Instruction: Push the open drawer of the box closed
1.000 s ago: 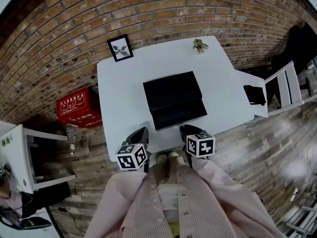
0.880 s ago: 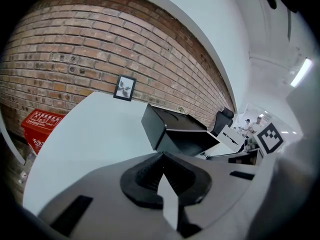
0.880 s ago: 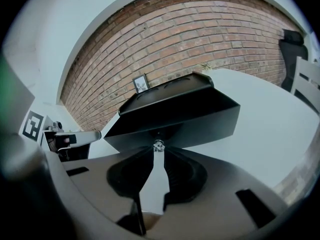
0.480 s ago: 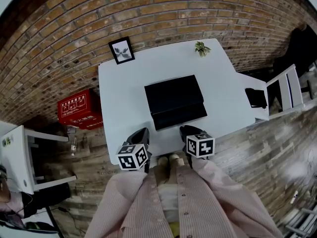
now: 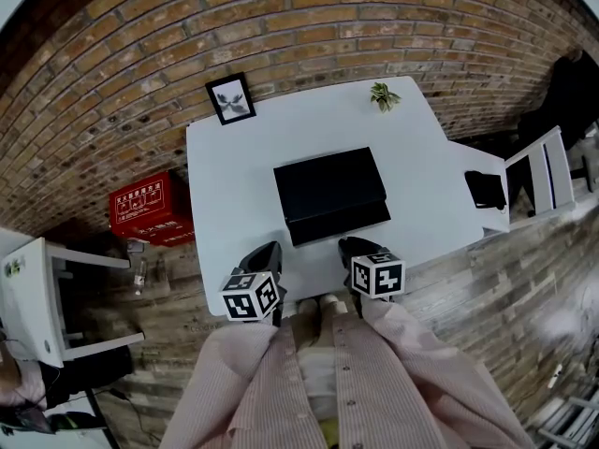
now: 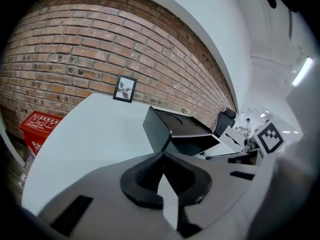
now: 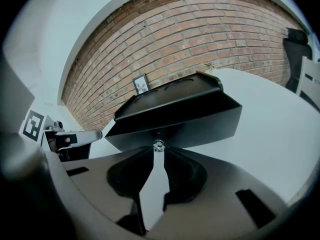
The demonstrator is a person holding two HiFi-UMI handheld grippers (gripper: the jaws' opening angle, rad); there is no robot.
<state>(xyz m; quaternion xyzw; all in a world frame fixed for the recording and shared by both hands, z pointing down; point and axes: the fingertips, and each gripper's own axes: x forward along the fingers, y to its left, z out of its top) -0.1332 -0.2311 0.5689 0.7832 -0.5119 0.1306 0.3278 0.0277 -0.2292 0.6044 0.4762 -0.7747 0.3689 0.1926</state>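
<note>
A black box [image 5: 328, 185] lies on the white table [image 5: 225, 185]; its drawer [image 5: 341, 221] sticks out toward me. In the right gripper view the drawer front [image 7: 200, 129] fills the middle, and its small metal knob [image 7: 158, 145] sits right at the tips of my right gripper [image 7: 157, 152], whose jaws meet; I cannot tell whether they touch it. My left gripper [image 6: 163, 154] is shut too and holds nothing; it hovers over the table's near edge, left of the box [image 6: 185, 134]. From above, both grippers [image 5: 263, 254] [image 5: 358, 248] hang at the near edge.
A framed picture [image 5: 230, 98] and a small plant [image 5: 382, 94] stand at the table's far edge by the brick wall. A red box [image 5: 148, 206] lies on the floor at the left. A white chair [image 5: 543, 171] stands to the right.
</note>
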